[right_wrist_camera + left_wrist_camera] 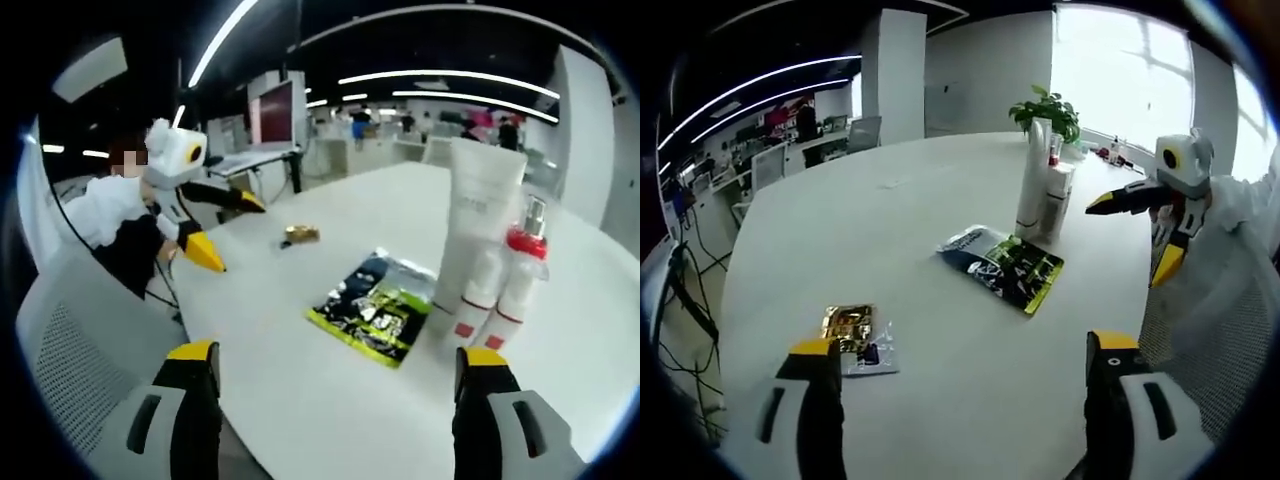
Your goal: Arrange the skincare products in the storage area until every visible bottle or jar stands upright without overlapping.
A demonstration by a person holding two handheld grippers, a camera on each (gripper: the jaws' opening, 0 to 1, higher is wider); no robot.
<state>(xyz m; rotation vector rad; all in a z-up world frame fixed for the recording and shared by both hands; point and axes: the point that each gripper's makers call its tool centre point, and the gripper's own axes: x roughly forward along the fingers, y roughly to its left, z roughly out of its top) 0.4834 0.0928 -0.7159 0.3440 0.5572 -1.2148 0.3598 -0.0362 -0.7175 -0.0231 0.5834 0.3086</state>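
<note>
Hovering wide open and empty, the left hand-held gripper [965, 362] sits over the white counter [940, 400], a gold sachet [853, 330] just beyond its jaw. Right hand-held gripper [340, 370] spread too, holding nothing. Further out lies a dark green-printed pouch [378, 305], flat. Beyond it the skincare products stand upright, touching: tall white tube [478, 220], red-capped spray bottle [520, 275]. Potted plant [1045, 108] behind.

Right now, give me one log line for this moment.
left gripper: open, empty | right gripper: open, empty | bottles: upright, clustered | sachets: flat on table
</note>
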